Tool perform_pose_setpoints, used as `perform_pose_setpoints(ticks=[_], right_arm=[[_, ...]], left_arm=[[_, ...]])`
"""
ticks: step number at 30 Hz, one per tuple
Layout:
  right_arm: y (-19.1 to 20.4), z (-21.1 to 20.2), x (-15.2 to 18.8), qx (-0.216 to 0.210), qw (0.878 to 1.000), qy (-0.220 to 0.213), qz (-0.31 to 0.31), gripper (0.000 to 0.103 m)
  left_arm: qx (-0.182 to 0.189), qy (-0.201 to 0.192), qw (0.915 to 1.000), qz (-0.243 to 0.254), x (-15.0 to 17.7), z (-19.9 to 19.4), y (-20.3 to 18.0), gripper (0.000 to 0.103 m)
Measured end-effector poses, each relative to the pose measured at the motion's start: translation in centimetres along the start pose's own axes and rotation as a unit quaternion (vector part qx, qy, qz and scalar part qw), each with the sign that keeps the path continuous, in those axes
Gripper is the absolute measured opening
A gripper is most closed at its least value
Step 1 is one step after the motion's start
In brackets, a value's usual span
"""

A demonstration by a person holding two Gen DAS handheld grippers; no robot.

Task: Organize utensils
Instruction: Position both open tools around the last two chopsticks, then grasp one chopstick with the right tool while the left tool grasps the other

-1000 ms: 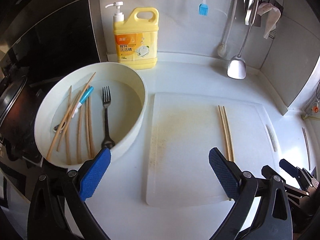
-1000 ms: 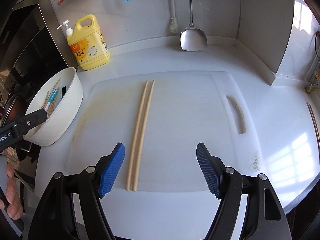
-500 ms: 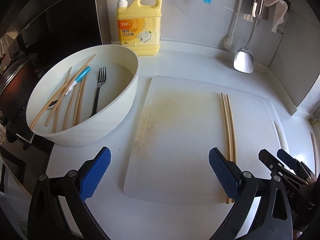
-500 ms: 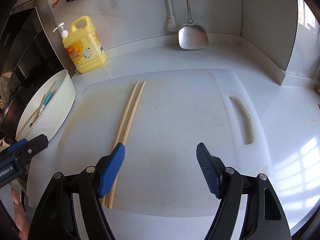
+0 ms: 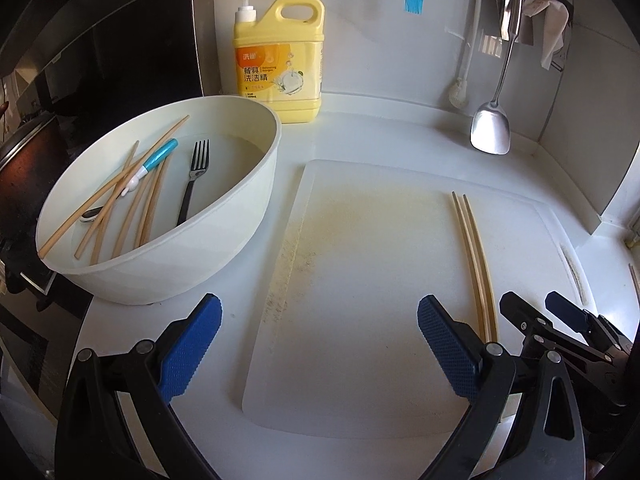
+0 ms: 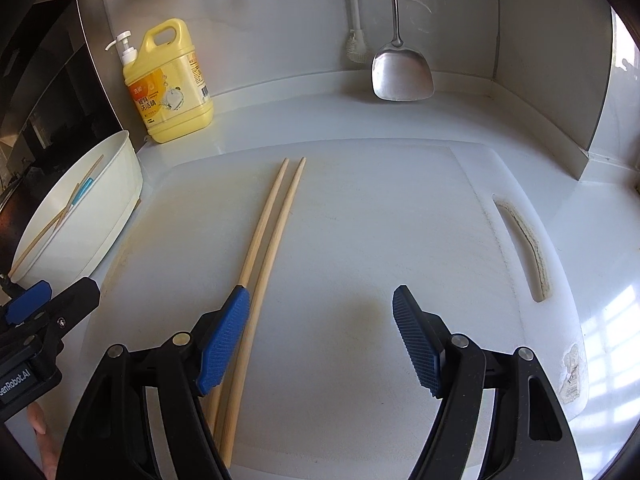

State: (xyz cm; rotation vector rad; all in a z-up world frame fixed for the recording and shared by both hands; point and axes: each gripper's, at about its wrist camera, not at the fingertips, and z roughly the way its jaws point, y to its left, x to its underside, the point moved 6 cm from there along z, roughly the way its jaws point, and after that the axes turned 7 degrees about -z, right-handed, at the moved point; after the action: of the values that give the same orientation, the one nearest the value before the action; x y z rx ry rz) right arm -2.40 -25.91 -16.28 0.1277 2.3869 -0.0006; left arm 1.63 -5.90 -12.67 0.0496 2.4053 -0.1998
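A white bowl (image 5: 240, 216) at the left holds several wooden chopsticks (image 5: 120, 196), a black fork (image 5: 192, 184) and a blue-handled utensil (image 5: 154, 162). A pair of chopsticks (image 5: 472, 248) lies side by side on the white cutting board (image 5: 360, 280); in the right wrist view this pair (image 6: 268, 240) runs under my left finger. My left gripper (image 5: 320, 344) is open and empty above the board's near left edge. My right gripper (image 6: 320, 336) is open and empty over the board; it also shows in the left wrist view (image 5: 560, 324). The bowl shows at the left in the right wrist view (image 6: 80, 216).
A yellow dish soap bottle (image 5: 280, 56) stands at the back wall. A metal spatula (image 5: 490, 128), a white brush (image 5: 460, 88), a blue silicone brush (image 5: 413, 0) and a cloth (image 5: 548, 28) hang on the wall. A dark stove (image 5: 24, 152) lies left of the bowl.
Both grippers have pulled back toward the near edge and lowered. The bowl and the chopsticks have not moved. Both jaws stay open.
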Motion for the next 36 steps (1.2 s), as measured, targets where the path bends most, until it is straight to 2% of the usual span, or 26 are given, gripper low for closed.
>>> perform_pose_setpoints(ticks=[27,29,33,36], right_arm=[[1.6,1.1,0.4,0.051,0.998,-0.001,-0.039,0.070],[1.5,1.0,0.4,0.050,0.998,-0.006,-0.036,0.068],[1.4,1.0,0.4,0.051,0.998,-0.015,-0.043,0.054],[1.4,0.9,0.3,0.047,0.997,-0.019,-0.050,0.038]], left_arm=[[-0.001,0.004,1.0000,-0.007,0.4,0.3,0.3,0.097],[-0.001,0.004,1.0000,-0.008,0.4,0.3,0.2,0.097],[0.001,0.007,1.0000,-0.006,0.5,0.5,0.1,0.097],[0.004,0.008,0.9999,-0.006,0.7,0.6,-0.4,0.097]])
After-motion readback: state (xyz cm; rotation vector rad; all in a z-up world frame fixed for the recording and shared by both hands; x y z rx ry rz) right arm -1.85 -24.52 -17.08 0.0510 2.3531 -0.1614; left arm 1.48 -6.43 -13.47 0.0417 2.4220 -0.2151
